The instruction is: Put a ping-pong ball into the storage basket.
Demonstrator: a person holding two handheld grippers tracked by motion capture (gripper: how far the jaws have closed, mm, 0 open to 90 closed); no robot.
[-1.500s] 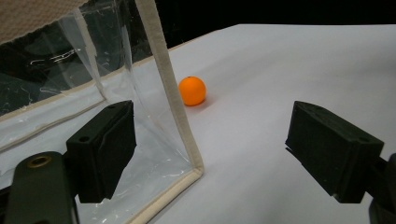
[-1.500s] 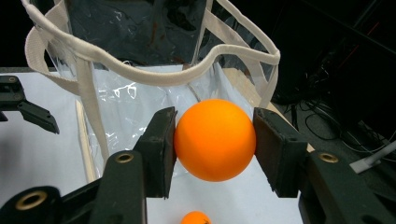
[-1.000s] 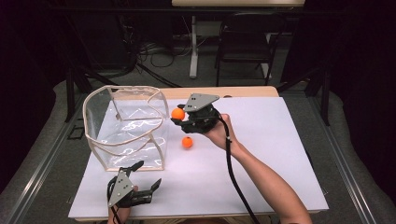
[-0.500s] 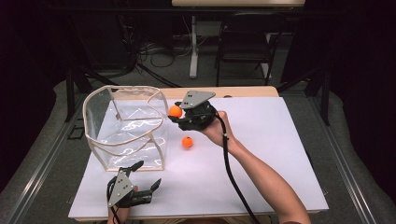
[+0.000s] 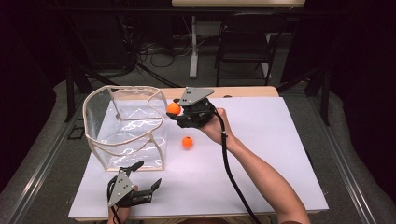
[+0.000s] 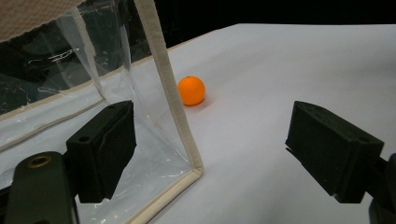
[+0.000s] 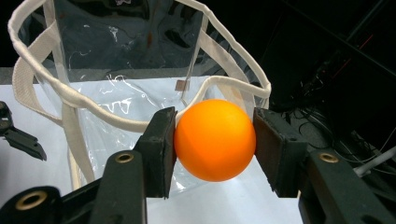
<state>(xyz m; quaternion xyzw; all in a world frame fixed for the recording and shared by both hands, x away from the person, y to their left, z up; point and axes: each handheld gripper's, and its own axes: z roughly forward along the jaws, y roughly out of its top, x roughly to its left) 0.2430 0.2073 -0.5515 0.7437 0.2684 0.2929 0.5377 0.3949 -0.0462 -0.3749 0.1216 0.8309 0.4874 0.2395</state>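
Right gripper [image 5: 176, 112] fingers clamped on orange ball [image 7: 215, 139], just right of clear bag [image 5: 122, 126] rim. Left gripper [image 6: 224, 149] wide open, empty, at bag's near corner.

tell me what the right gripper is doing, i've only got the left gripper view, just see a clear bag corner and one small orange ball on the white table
Observer: The right gripper is shut on a second orange ball, held above the table.
Operator: where is it relative to the bag
Observer: Beside the right rim of the clear plastic bag with cream fabric trim, not yet over the opening.
Operator: anything in the bag
Observer: No balls show inside it; the loose orange ball lies on the white table, right of the bag.
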